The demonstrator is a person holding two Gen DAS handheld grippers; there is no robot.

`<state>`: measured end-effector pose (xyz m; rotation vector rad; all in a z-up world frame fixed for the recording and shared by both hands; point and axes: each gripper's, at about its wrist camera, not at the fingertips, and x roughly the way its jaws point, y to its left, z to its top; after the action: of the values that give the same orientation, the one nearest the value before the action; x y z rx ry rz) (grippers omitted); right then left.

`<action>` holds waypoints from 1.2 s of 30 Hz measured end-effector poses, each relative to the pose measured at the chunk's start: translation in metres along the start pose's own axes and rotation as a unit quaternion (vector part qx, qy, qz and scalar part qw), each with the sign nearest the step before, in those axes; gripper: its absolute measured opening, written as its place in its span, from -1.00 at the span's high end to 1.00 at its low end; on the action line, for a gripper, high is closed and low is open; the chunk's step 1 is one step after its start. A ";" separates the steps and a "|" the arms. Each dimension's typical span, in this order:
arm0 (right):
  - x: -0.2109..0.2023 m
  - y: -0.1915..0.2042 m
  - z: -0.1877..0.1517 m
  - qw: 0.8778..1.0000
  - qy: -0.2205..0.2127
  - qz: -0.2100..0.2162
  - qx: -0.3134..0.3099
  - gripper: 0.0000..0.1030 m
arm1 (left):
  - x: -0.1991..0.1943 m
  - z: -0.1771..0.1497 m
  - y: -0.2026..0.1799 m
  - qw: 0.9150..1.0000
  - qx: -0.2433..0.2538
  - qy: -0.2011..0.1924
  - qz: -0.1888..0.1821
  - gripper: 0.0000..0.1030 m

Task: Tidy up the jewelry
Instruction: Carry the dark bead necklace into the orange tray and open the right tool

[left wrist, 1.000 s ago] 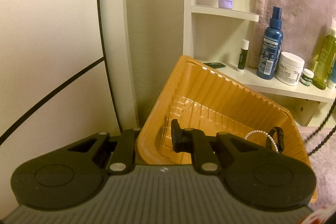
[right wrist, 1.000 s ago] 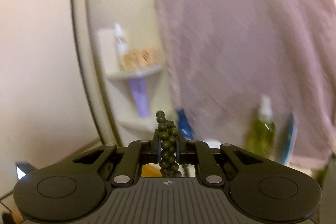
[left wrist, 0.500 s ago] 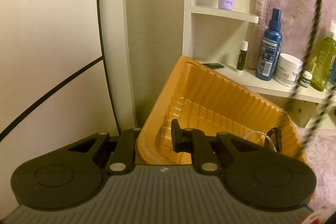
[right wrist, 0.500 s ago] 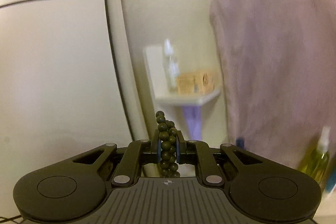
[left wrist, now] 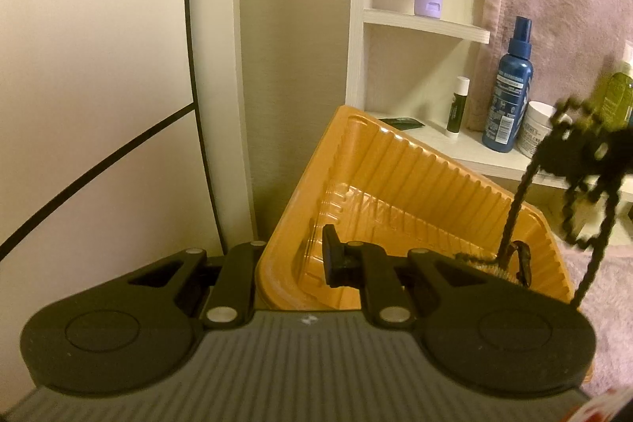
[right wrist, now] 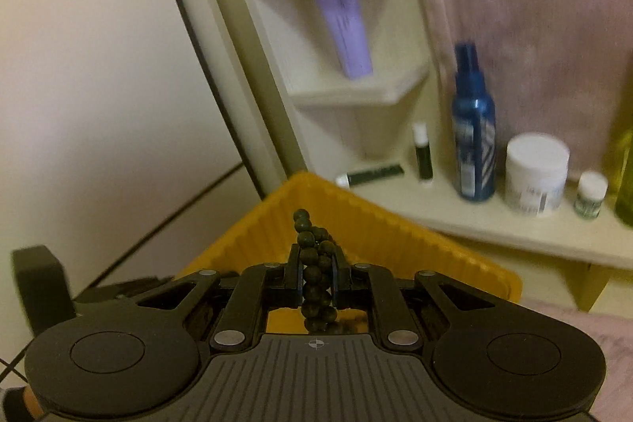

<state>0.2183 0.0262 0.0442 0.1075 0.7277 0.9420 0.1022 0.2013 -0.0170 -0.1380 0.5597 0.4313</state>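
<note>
Descending since earlier: right hand-held gripper (right wrist: 315, 277), bead necklace (right wrist: 314, 279) clamped, over orange tray (right wrist: 399, 236).

The right gripper (right wrist: 315, 281) has its jaws clamped on a string of dark green beads (right wrist: 314, 263), above a tilted orange tray (right wrist: 395, 232). Behind, a shelf (right wrist: 494, 228) carries a blue spray bottle (right wrist: 473, 129), a white jar (right wrist: 536, 173) and a small tube (right wrist: 423, 153). A purple tube (right wrist: 346, 22) stands on a higher shelf.
</note>
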 end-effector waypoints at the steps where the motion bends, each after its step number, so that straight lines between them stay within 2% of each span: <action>1: 0.004 -0.001 -0.002 1.000 0.004 0.000 0.004 0.76 | 0.000 0.000 0.000 1.000 0.000 0.000 0.000 0.73; 10: 0.034 -0.012 -0.036 0.998 0.064 -0.023 0.012 0.75 | 0.003 0.000 0.002 1.000 -0.002 0.003 0.002 0.73; 16: 0.044 -0.015 -0.046 0.997 0.074 -0.029 0.007 0.74 | 0.006 0.000 0.001 1.000 -0.001 0.005 0.003 0.73; 18: 0.044 -0.016 -0.046 0.997 0.073 -0.032 0.006 0.60 | 0.007 0.000 0.001 1.000 -0.001 0.006 0.004 0.73; 20: 0.043 -0.016 -0.045 0.997 0.070 -0.037 0.003 0.12 | 0.008 -0.001 0.000 1.000 -0.002 0.006 0.005 0.73; 22: 0.040 -0.017 -0.044 0.997 0.060 -0.040 -0.001 -0.04 | 0.008 -0.001 0.000 1.000 -0.001 0.007 0.005 0.73; 36: 0.027 -0.023 -0.046 0.996 0.064 -0.056 -0.002 -0.20 | 0.010 -0.002 0.000 1.000 0.000 0.009 0.007 0.74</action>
<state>0.2161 0.0225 -0.0138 0.0026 0.8416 0.8483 0.1088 0.2043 -0.0240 -0.1384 0.5780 0.4443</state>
